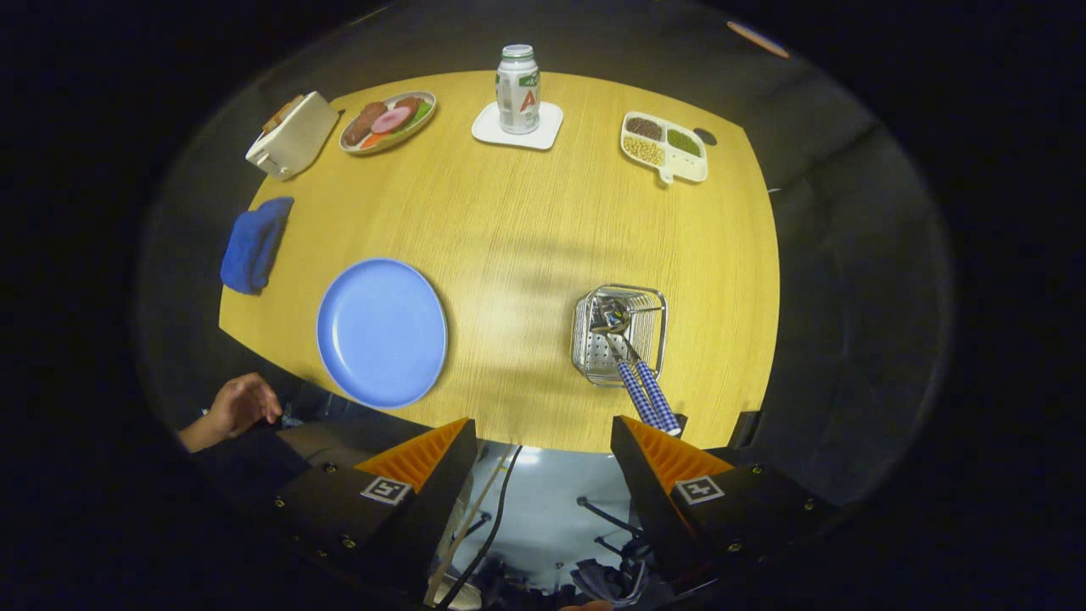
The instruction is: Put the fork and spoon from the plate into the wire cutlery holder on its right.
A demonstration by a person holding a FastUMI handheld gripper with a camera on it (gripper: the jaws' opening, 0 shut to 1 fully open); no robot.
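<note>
My free hand (239, 406) rests below the near left corner of the table (509, 229), off its edge.

Far left corner: a cream toaster (293, 136) with something brown in its slot. A blue cloth (254, 243) lies bunched along the left edge, nearer to me than the toaster.

Just right of the toaster, at the far edge: an oval dish (389, 121) holding brown, pink, green and orange food pieces; I cannot tell what each one is.

Blue plate (382, 331) sits near the near edge, left of centre. Nothing lies on it.

Middle of the far edge: a white coaster (517, 127) carrying an upright bottle (517, 78) with its cap on.

Wire cutlery holder (619, 333) stands right of the plate, near the near edge and well apart from it. Fork (653, 399) and spoon (618, 327) are both in it, heads down inside the basket, checked handles leaning out over its near rim toward my right finger. Which handle belongs to which I cannot tell for certain.

Far right corner: a white divided tray (666, 146), three compartments, with dark brown grains, green grains and pale yellow beans, one kind in each.

My hand-held gripper (543, 441) hangs off the near edge of the table, fingers spread wide apart with nothing between them. The checked handle ends sit just ahead of the right finger; whether they touch it I cannot tell.
</note>
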